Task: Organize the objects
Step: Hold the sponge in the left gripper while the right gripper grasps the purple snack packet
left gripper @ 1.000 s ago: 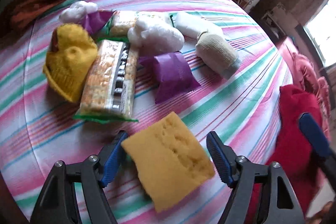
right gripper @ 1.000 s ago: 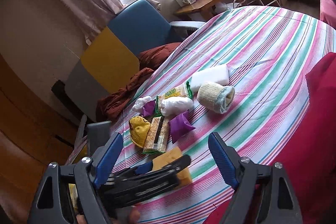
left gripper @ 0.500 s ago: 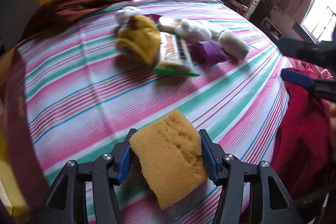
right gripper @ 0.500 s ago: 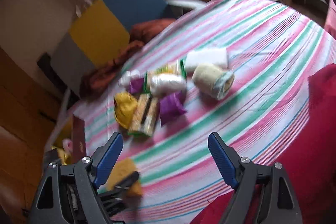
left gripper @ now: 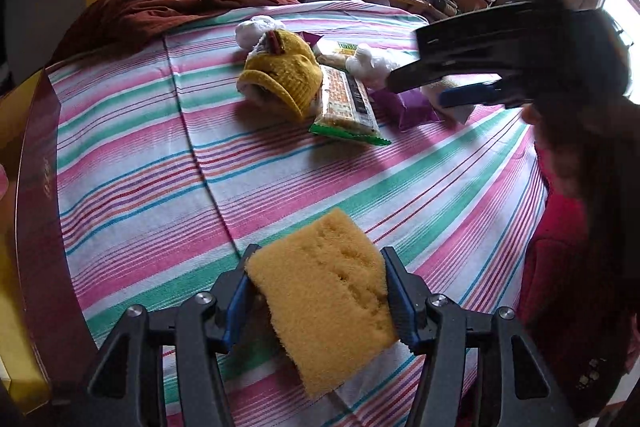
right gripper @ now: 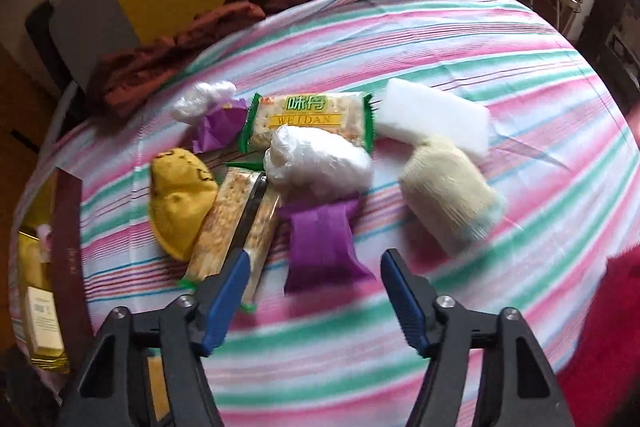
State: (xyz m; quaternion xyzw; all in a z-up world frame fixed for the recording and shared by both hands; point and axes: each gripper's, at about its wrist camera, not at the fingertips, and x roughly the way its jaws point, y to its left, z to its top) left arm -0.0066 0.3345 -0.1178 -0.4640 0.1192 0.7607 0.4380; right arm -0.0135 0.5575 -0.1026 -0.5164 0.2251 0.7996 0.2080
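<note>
left gripper (left gripper: pixel 318 301) clamps yellow sponge (left gripper: pixel 324 303), lifted off striped counter (left gripper: pixel 132 163), well short of cracker pack (left gripper: pixel 346 103) | right gripper (right gripper: pixel 316 301) spread wide, empty, angled down over purple packet (right gripper: pixel 320 243) just beside that pack | risk: soft sponge, pinched at its edges, may slip out

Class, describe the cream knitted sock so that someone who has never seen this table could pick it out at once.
On the striped tablecloth lies a cluster of small things. At its right end, in the right wrist view, just in front of the white foam block, is the cream knitted sock. It is the only pale ribbed roll; the other knit is yellow.
</note>
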